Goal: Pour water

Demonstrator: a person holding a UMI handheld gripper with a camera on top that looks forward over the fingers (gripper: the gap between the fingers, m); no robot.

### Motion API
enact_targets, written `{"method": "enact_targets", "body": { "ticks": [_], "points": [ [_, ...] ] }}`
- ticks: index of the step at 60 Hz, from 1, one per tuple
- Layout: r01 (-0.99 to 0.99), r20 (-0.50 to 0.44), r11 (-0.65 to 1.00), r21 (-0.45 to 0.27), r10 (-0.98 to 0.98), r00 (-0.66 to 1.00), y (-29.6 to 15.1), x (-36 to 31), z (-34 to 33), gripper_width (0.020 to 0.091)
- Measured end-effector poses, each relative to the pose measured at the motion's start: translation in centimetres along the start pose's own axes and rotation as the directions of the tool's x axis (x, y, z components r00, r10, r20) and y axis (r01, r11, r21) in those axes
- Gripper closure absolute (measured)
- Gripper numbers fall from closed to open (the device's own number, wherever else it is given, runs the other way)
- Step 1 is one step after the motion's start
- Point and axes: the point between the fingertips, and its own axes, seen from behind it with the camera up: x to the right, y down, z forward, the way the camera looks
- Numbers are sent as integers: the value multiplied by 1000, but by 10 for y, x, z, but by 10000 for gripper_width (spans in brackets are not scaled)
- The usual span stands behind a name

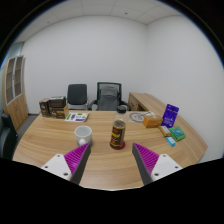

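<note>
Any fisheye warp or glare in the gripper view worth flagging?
Gripper view: strong fisheye, the table edge and walls bow outward; lighting even and soft, no harsh glare; faint shadows under the white cup and dark bottle; gripper open, pads near and sharp.

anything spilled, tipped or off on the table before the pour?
Nothing stands out. The bottle and the white cup stand upright, apart, just beyond the open gripper, on a dry-looking table. Boxes further back sit upright.
</note>
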Motion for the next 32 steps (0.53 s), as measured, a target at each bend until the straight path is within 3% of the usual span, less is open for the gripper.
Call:
{"method": "enact_targets", "body": {
  "ticks": [13,32],
  "points": [
    [22,6,1000,-1,-22,1000,6,-25,-97,249],
    [23,7,999,-25,-23,1000,24,-32,-134,250]
  ]
}}
